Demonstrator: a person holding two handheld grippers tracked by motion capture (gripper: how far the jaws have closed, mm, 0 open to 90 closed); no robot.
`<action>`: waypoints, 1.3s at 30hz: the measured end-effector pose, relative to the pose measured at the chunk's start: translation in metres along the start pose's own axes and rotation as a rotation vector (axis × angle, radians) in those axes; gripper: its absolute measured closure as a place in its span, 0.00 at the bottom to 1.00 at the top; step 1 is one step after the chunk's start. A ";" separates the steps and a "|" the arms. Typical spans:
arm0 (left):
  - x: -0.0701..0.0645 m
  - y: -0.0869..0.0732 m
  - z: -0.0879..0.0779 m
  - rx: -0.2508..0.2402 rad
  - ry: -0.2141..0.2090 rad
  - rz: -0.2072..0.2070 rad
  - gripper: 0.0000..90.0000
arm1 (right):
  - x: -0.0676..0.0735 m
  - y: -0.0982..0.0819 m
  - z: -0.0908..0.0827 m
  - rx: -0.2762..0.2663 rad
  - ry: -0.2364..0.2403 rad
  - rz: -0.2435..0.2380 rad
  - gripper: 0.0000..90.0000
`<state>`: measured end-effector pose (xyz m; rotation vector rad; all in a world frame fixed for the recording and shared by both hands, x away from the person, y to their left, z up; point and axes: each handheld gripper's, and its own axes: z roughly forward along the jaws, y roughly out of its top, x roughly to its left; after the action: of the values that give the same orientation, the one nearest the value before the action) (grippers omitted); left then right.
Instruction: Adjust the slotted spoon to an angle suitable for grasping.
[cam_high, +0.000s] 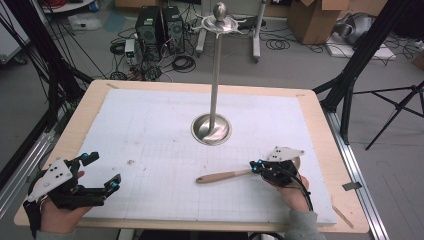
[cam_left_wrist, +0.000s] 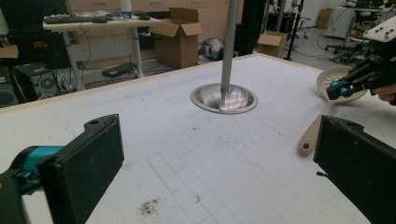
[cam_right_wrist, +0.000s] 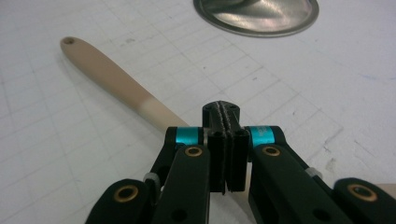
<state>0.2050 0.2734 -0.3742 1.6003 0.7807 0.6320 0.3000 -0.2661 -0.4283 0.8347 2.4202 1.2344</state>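
High view: pale wooden slotted spoon (cam_high: 225, 175) lies flat; handle hole at its tip.

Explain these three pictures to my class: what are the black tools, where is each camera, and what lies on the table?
A person holds a pair of black tongs in each hand; there is no robot arm. One picture looks down from above the table. The other two come from cameras riding on each pair. On the white gridded mat are a steel stand and a wooden slotted spoon. The left tongs are open and hold nothing. The right tongs are shut just over the spoon's handle, with nothing between the jaws.
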 end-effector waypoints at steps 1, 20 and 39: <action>0.000 0.000 0.000 0.000 0.000 0.000 0.02 | 0.000 0.000 0.000 0.000 0.000 0.000 1.00; 0.002 -0.002 -0.001 0.005 0.005 -0.013 0.02 | -0.008 -0.008 0.012 0.073 -0.114 0.043 1.00; 0.001 -0.002 0.012 0.014 -0.025 -0.010 0.02 | -0.007 -0.020 0.001 0.081 -0.126 0.071 1.00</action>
<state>0.2145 0.2668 -0.3782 1.6132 0.7754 0.5994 0.2991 -0.2793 -0.4456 0.9989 2.3713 1.0797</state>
